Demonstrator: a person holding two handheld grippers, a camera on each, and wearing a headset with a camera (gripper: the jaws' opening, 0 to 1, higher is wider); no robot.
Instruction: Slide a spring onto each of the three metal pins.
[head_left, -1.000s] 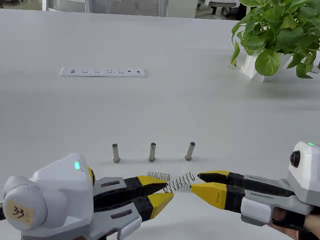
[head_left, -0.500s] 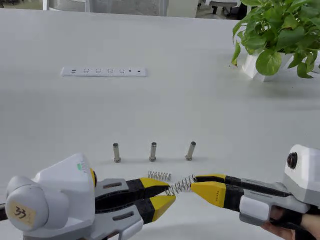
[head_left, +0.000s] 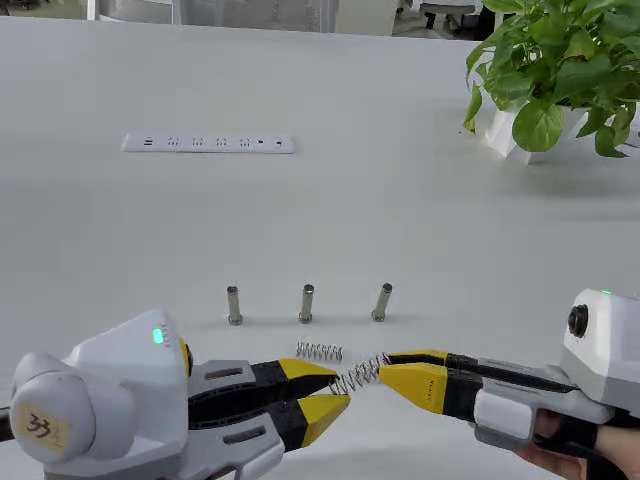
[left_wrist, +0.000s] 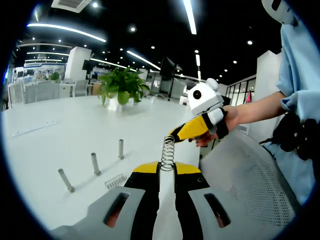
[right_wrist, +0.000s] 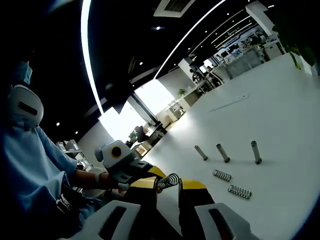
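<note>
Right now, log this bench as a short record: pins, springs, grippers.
pins: three metal pins, upright in a row, none wearing a spring
held spring: off the table, stretched between both grippers' tips
loose springs: two, lying on the table near the pins
left gripper: shut on one end of held spring
right gripper: shut on the other end

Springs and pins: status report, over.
Left claw and right claw both shut on one spring, off the table. Two loose springs lie near pins. Three pins bare. Nothing blocking them.
</note>
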